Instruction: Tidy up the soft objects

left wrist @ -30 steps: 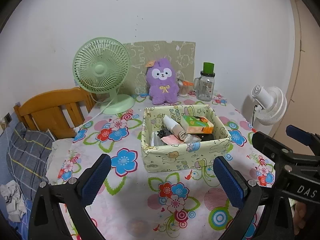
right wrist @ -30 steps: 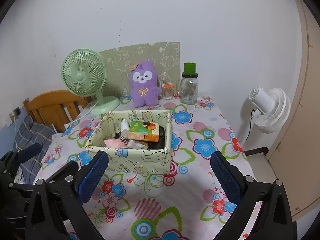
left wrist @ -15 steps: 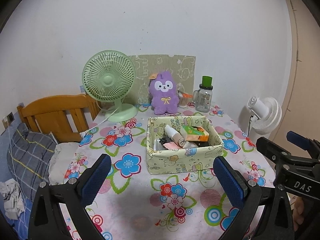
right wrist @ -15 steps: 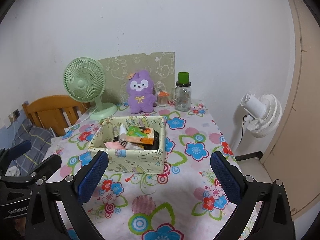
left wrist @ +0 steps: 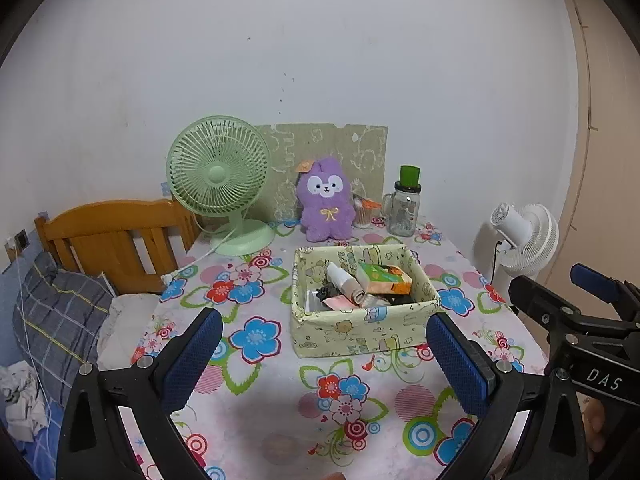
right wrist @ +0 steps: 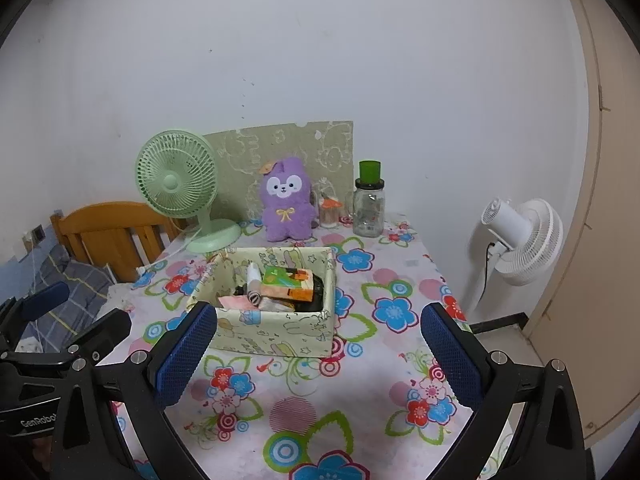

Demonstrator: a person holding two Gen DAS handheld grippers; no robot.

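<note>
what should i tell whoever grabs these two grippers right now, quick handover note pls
Left gripper: open, empty, held above the near part of the table.
Right gripper: open, empty, same height, beside the left one.
Purple plush toy: upright at the back of the table against the green board, between the green fan and the glass jar.
Fabric box: mid-table, already holding a carton and small items.
Done: nothing gripped yet.
Left: probably pick up the plush and put it away, likely in the box.

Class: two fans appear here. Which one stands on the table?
The green fan, left of the purple plush on the flowered table; the white fan stands beyond the table's right edge.
</note>
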